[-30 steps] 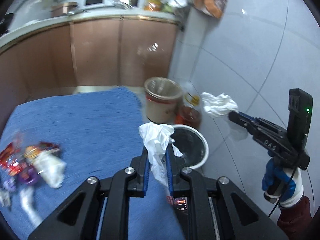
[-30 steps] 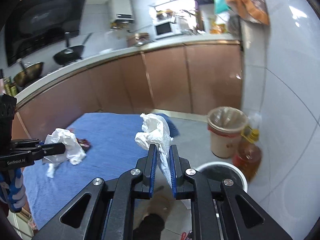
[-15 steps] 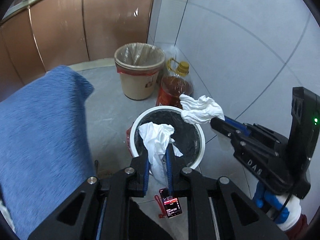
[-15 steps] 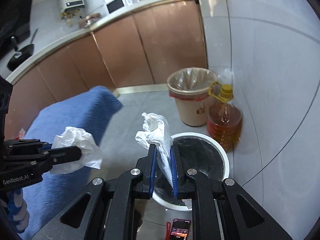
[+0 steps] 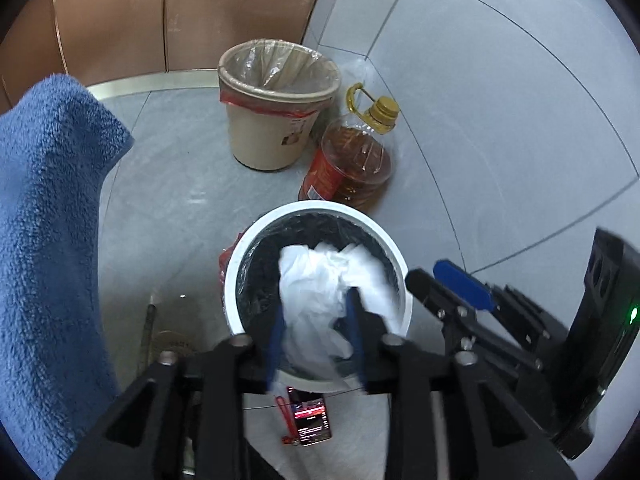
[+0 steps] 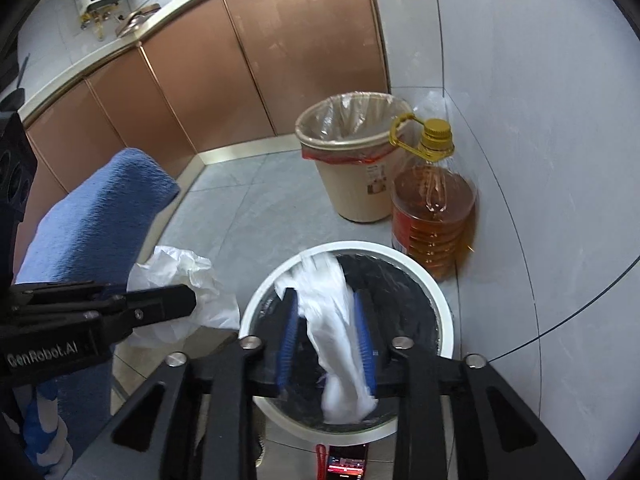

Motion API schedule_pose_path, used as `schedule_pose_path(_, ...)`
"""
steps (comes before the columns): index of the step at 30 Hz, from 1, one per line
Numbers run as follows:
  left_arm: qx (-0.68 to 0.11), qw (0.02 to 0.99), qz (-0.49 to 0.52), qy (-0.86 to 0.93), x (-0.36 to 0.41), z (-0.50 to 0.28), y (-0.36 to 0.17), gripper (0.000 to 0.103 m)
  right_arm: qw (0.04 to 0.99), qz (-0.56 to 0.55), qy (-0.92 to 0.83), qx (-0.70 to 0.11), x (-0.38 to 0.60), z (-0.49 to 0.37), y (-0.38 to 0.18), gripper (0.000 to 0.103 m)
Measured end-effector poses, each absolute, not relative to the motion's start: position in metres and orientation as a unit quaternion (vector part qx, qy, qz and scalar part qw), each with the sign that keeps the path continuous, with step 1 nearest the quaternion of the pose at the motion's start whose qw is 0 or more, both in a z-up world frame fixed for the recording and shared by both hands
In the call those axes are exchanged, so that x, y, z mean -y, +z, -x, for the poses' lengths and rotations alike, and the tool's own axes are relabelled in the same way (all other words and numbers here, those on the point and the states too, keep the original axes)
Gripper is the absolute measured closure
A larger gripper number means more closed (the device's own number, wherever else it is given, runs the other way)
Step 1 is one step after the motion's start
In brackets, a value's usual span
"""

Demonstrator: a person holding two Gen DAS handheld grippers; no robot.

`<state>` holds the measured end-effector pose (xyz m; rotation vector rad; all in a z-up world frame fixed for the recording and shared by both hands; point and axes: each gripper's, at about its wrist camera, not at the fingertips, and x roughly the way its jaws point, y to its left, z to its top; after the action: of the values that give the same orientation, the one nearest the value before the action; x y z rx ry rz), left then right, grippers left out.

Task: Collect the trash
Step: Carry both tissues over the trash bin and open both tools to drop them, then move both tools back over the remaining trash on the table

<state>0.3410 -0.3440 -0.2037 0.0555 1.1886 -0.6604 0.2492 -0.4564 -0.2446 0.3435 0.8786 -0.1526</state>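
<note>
Left gripper [image 5: 316,332], in its own wrist view, has its jaws spread apart above the white-rimmed bin [image 5: 240,272], with the left tissue [image 5: 312,300] lying loosely between the blue pads [image 5: 276,336]; whether either pad touches the paper cannot be told because of blur. White paper shows against the black liner inside the bin. To the right, the right gripper [image 5: 444,280] sits just beside the bin rim with its jaws parted and nothing between them. A beige bin [image 5: 276,132] and an oil bottle [image 5: 352,164] stand beyond on the floor, a blue towel [image 5: 48,240] hangs at the left, and a phone [image 5: 310,420] lies on the tiles below the rim. In the right wrist view, the right gripper [image 6: 326,340] has its jaws wide apart over the white-rimmed bin [image 6: 440,304], and the right tissue [image 6: 332,320] appears as a blurred white streak between them, inside the bin opening. The left gripper [image 6: 188,300] reaches in from the left, with the left tissue [image 6: 180,272] at its tip, just outside the rim.
</note>
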Motion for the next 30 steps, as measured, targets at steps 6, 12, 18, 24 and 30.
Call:
schedule_pose_path(6,-0.542,0.780,-0.007,-0.312,0.341,-0.341,-0.195,0.062,0.887,-0.162,-0.083,-0.424,0.457,-0.243,-0.244,0.065)
schedule_pose_path(12,-0.523,0.791,-0.004,-0.316,0.332,-0.328,-0.172,0.062,0.893,-0.152,-0.087,-0.414,0.448,-0.232,-0.226,0.065)
schedule_pose_path(18,-0.497,0.810,0.003,-0.312,0.309,-0.313,-0.138,0.062,0.906,-0.143,-0.084,-0.390,0.435,-0.216,-0.192,0.062)
schedule_pose_path(24,-0.452,0.839,0.009,-0.304,0.279,-0.292,-0.090,0.057,0.923,-0.131,-0.080,-0.354,0.420,-0.196,-0.145,0.058)
schedule_pose_path(30,-0.412,0.862,0.019,-0.294,0.247,-0.269,-0.048,0.052,0.940,-0.115,-0.077,-0.313,0.398,-0.170,-0.095,0.051)
